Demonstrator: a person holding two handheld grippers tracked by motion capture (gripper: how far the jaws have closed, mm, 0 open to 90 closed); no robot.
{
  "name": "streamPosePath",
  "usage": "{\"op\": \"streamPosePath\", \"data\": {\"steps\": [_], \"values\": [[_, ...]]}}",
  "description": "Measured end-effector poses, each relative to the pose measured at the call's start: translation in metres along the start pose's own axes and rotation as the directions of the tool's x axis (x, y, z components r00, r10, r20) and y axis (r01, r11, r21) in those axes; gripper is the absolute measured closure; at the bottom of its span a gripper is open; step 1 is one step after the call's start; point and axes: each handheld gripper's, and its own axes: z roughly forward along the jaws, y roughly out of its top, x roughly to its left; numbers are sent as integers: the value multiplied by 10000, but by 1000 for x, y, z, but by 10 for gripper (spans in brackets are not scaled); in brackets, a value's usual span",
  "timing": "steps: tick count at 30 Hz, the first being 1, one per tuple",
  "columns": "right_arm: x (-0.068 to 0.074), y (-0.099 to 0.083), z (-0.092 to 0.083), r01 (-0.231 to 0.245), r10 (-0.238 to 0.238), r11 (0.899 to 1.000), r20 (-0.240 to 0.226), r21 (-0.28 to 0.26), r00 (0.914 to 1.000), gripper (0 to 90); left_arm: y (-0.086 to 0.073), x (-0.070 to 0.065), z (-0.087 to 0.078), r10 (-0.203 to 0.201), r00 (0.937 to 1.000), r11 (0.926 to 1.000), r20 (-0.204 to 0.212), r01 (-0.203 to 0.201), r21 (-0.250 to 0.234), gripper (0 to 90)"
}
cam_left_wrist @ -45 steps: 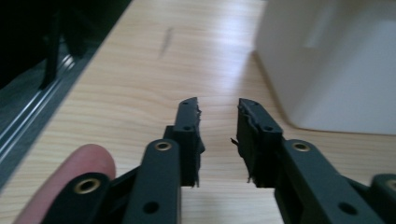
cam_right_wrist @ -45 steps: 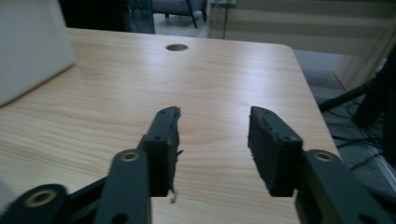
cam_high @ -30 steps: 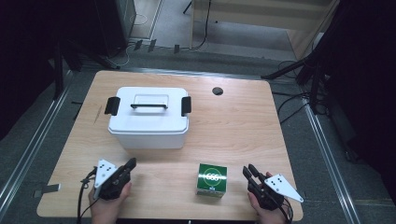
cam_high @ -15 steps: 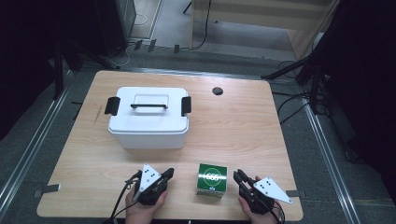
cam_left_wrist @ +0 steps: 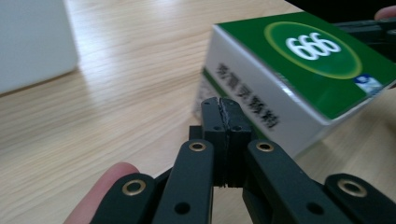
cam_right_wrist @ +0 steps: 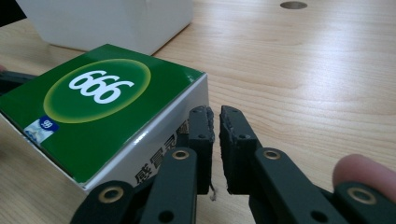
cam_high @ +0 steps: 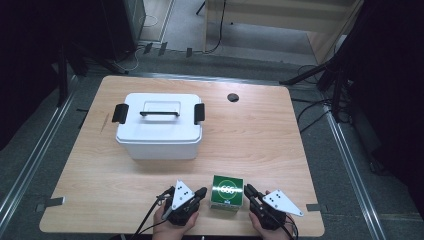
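A green box (cam_high: 227, 191) with "666" on its top sits near the table's front edge. My left gripper (cam_high: 201, 192) rests on the table just left of it, jaws shut with nothing between them; in the left gripper view its tips (cam_left_wrist: 219, 103) sit right by the green box's (cam_left_wrist: 299, 70) white side. My right gripper (cam_high: 248, 190) lies just right of the box, also shut on nothing. In the right gripper view a thin slit stays between its tips (cam_right_wrist: 215, 113), next to the green box's (cam_right_wrist: 102, 102) side. Whether either touches the box is unclear.
A white storage bin (cam_high: 160, 125) with a lid, a black handle and black side latches stands behind the box to the left, seen too as the white bin (cam_right_wrist: 107, 18). A round cable hole (cam_high: 232, 97) sits at the back of the wooden table (cam_high: 280, 145).
Both grippers have closed in on the green box: the left one slid right from the table's front left, the right one moved a little left. The box and bin stayed put.
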Motion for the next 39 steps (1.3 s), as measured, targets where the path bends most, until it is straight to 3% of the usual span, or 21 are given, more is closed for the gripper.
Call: {"op": "streamPosePath", "data": {"steps": [5,12,16,20,25,28,31,33,39], "values": [[2,1,0,138,-138,9999,-8,8,9999,900,0,-7,6,64,10000,9999,75,-65,155,900],[-11,1,-1,-212,212,9997,-10,94,9998,900,6,-16,16,74,9999,9992,82,-77,393,900],[-13,2,-3,-208,205,9997,201,146,9996,900,7,-14,15,263,9996,9996,-63,-262,110,900],[-23,5,-9,-385,400,9990,605,-245,9974,889,11,0,2,174,9985,9992,-524,-193,-350,900],[-41,7,-19,-633,701,9958,1069,-659,9918,890,16,31,-19,-62,9938,9968,-1107,-27,-801,900],[-46,12,-23,-646,741,9939,1071,-894,9915,891,14,52,-30,-360,9888,9956,-1446,231,-903,900],[-47,19,-21,-463,563,9942,1029,-973,9931,895,13,72,-43,-646,9788,9940,-1945,459,-992,900],[-45,24,-19,-416,525,9933,1002,-1074,9936,895,12,84,-52,-979,9627,9901,-2521,686,-1222,900],[-47,41,-11,-81,168,9930,731,-1177,9972,898,10,123,-76,-1844,9225,9772,-3392,1350,-1641,900]]}}
